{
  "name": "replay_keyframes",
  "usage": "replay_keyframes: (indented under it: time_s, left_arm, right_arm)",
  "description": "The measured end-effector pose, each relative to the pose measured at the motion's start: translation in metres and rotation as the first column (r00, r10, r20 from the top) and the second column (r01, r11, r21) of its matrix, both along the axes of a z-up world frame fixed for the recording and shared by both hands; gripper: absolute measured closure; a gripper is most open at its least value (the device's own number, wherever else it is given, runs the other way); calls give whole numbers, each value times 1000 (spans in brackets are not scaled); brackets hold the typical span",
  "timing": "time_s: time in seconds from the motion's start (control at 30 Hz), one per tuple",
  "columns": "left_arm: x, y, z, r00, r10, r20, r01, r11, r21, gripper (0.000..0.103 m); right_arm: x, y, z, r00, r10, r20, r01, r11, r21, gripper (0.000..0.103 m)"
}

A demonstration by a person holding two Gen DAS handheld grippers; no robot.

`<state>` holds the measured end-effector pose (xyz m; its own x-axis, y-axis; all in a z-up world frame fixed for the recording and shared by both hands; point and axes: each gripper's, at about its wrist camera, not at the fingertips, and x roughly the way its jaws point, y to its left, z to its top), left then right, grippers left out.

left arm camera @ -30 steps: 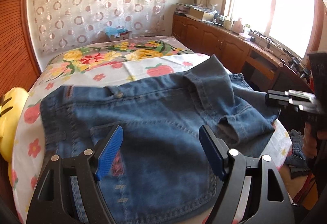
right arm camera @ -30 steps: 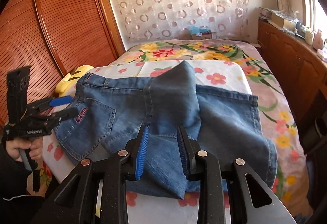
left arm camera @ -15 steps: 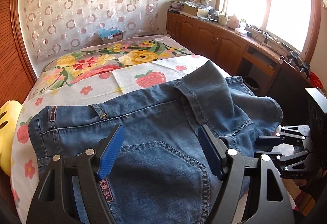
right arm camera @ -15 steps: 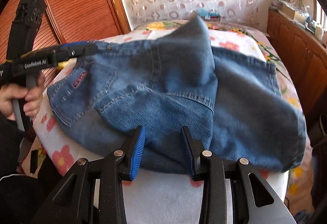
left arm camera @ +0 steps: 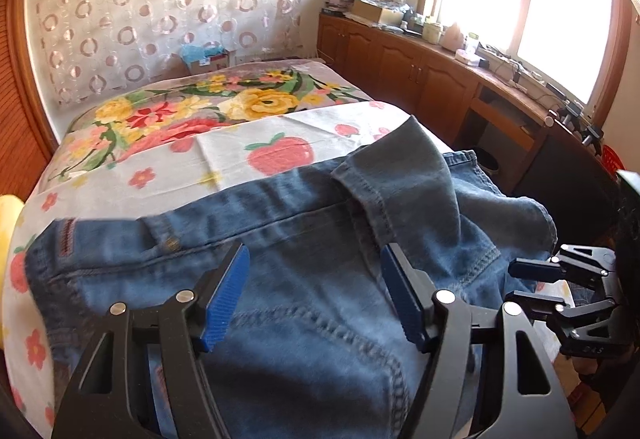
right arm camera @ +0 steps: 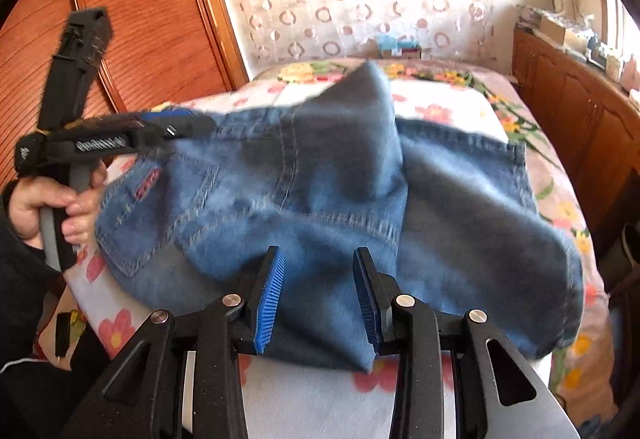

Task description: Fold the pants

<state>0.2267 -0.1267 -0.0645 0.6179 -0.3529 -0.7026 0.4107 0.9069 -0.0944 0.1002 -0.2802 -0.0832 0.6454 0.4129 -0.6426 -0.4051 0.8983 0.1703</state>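
jeans [left arm camera: 304, 303] now sit closer under the left gripper [left arm camera: 314, 297], its empty jaws closing; right gripper [right arm camera: 318, 293] part-open, empty, poised for regrasp.

Blue jeans [left arm camera: 304, 279] on floral bedspread [left arm camera: 160, 163], left gripper [left arm camera: 312, 291] jaws closing above
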Motion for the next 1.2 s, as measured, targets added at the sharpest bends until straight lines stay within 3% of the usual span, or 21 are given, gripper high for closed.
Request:
replay_keyframes:
  time_s: [0.1, 0.47, 0.53, 0.6, 0.7, 0.77, 0.97, 1.2]
  left_arm:
    - [10, -12, -2, 1000, -24, -10, 24, 1000, 1, 40]
    - [49, -50, -14, 987, -93, -129, 93, 996, -8, 42]
    - [55, -55, -18, 987, -86, -138, 88, 996, 9, 49]
    - [58, -58, -21, 986, -82, -146, 84, 996, 8, 56]
    - [61, -60, -23, 984, -88, -152, 89, 996, -2, 73]
    - [58, -62, -24, 984, -100, -149, 100, 995, -11, 93]
    - [47, -61, -7, 991, -103, -89, 102, 995, -6, 100]
    - [23, -24, 42, 998, -54, 29, 54, 998, -14, 101]
  right_arm:
    - [5, 3, 3, 1000, 13, 26, -13, 1000, 0, 57]
    - [4, 7, -24, 997, 63, -33, -64, 998, -17, 57]
    - [4, 6, -24, 997, 67, -34, -67, 998, -13, 57]
    - [3, 5, -25, 997, 69, -31, -69, 997, -20, 67]
    - [3, 3, -26, 996, 80, -26, -81, 997, -14, 91]
    - [3, 0, -27, 997, 77, -27, -77, 997, 2, 97]
    - [-4, -12, -13, 998, 69, 14, -69, 996, 52, 100]
    - [-15, 1, 13, 992, 112, 63, -116, 991, 65, 100]
